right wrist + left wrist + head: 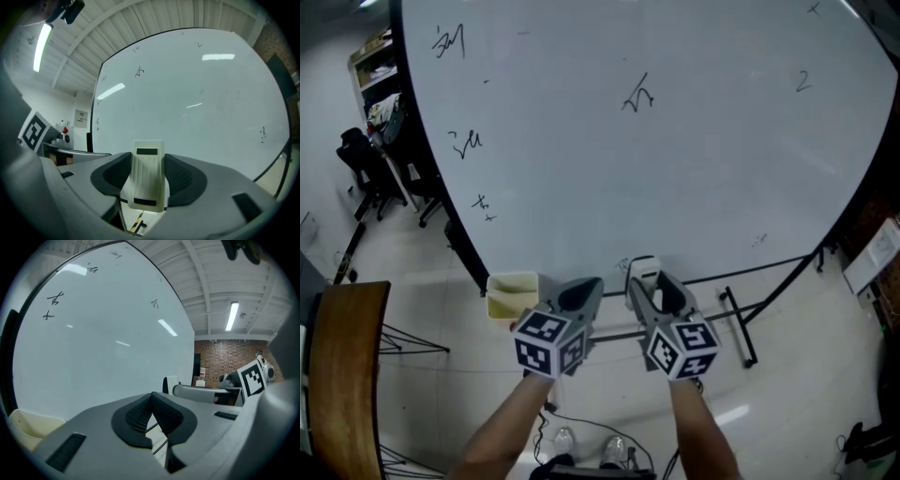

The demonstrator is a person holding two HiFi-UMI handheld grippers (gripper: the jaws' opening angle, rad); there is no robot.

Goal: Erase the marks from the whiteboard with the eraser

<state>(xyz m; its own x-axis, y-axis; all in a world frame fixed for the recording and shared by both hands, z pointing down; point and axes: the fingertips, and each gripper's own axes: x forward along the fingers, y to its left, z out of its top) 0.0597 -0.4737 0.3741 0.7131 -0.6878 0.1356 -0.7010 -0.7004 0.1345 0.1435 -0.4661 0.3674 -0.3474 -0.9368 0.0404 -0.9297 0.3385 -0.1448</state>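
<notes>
A large whiteboard (694, 178) fills the head view, with small dark marks (637, 96) scattered over it (most near its left edge, one at centre, one far right). At the whiteboard's lower left corner sits a pale yellow tray (512, 293). Just below the whiteboard's bottom edge, the left gripper (581, 292) has its jaws pressed together on nothing. Beside it, the right gripper (647, 283) is clamped on a white eraser (147, 180), held upright and facing the whiteboard.

Pale tiled floor (412, 309), a brick wall (225, 364), a lit ceiling tube (231, 316), black office chairs (366, 173) at left.
</notes>
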